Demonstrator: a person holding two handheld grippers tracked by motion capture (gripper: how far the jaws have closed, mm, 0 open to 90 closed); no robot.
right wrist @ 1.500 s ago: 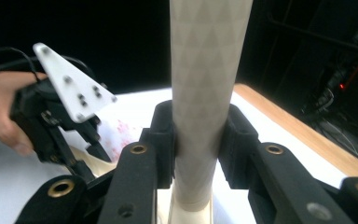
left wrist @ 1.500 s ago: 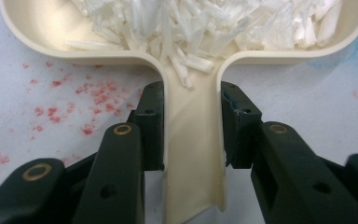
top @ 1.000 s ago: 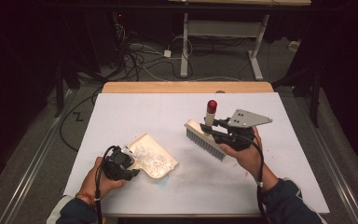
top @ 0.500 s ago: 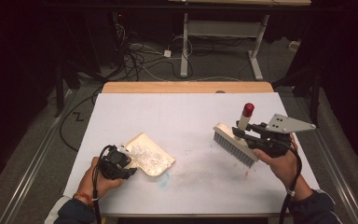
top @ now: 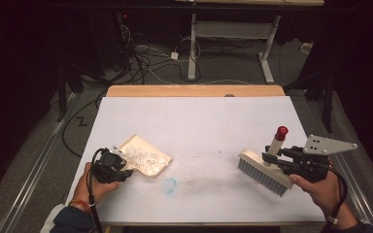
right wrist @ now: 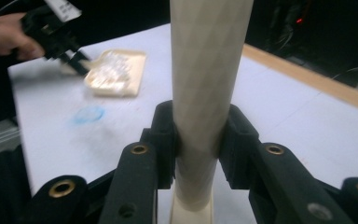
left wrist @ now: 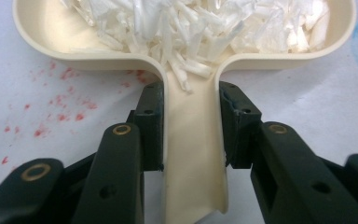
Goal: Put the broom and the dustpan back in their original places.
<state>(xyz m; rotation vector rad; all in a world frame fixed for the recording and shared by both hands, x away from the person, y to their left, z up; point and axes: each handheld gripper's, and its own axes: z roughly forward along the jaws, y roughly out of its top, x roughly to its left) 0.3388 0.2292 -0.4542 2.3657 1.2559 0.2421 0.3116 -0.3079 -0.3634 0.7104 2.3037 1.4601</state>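
A cream dustpan lies on the white table at the front left, heaped with white shredded bits. My left gripper is shut on the dustpan's handle, both pads pressing its sides. At the front right my right gripper is shut on the cream handle of a brush, whose handle ends in a red cap. The brush hangs just over the table, bristles down. In the right gripper view the dustpan and the left gripper show far off.
A blue smudge marks the table in front of the dustpan. Red specks dot the surface beside the pan's handle. A wooden strip edges the table's far side. Beyond it are cables and desk legs on a dark floor.
My right gripper has carried the brush from the table's middle right toward the right front corner. The dustpan and left gripper have shifted slightly toward the left front.
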